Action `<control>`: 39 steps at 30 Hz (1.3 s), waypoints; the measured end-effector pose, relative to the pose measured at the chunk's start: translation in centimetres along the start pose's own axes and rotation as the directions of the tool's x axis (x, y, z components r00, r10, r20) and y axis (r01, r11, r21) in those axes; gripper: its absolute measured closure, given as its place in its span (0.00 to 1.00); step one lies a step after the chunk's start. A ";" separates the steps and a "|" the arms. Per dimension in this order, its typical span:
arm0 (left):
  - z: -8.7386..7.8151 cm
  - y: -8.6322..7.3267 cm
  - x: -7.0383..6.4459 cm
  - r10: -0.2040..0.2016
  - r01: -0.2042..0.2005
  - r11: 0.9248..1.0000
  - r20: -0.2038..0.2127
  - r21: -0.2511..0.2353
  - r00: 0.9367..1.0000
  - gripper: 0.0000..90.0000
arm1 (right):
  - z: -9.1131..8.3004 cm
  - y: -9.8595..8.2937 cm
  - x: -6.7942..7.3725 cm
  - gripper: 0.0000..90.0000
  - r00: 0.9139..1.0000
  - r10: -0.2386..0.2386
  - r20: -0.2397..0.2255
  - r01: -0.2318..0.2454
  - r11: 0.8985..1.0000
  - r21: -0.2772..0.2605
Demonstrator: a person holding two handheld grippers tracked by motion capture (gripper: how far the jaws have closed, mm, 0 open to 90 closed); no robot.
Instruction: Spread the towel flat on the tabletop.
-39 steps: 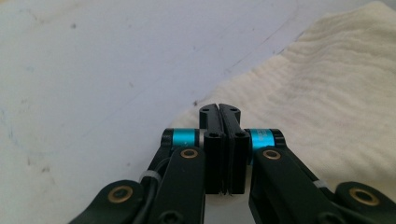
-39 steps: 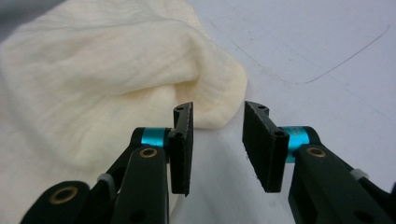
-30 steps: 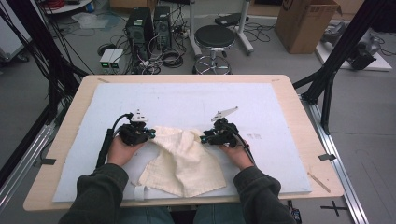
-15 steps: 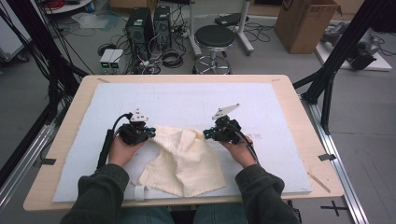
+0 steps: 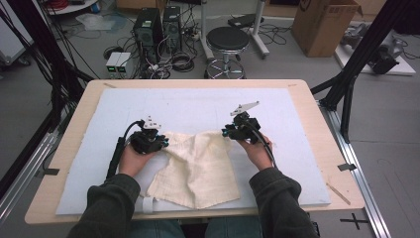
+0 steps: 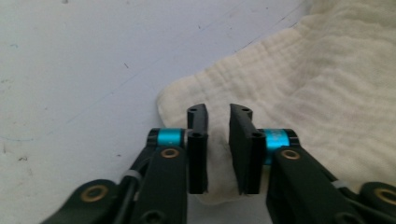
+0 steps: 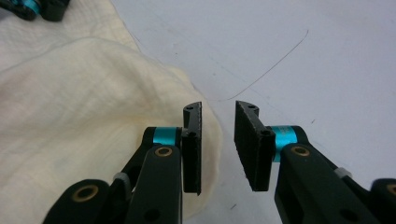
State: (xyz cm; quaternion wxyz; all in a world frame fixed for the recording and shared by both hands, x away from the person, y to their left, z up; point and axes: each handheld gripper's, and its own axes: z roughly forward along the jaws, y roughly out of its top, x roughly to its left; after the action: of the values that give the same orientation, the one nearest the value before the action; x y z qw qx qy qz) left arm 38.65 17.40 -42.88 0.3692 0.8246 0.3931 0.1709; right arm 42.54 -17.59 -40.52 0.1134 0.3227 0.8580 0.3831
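I see the cream cloth [image 5: 198,166] on the bench, its far corners at each claw. Left claw [image 6: 218,114] released, astride the corner; right claw [image 7: 218,112] released, cloth edge just inboard.

The tongs [image 6: 218,149] stand a little apart, black jaws rising from six o'clock, straddling a rounded corner of the cream cloth [image 6: 299,88]. The cloth spreads off toward two o'clock, rumpled. The pale worktop [image 6: 84,70] lies bare from nine to twelve o'clock.
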 end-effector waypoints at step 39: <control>0.7 4.0 1.6 -0.087 0.077 0.992 -0.096 -0.105 0.992 0.74 | -2.1 2.0 -5.1 0.69 0.988 0.017 0.153 -0.016 1.000 -0.007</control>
State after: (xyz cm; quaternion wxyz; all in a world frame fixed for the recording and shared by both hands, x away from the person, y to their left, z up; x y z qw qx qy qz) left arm 42.17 16.61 -40.44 0.3969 0.7783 0.4355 0.2167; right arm 46.46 -21.03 -37.89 0.1766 0.3579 0.8429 0.3608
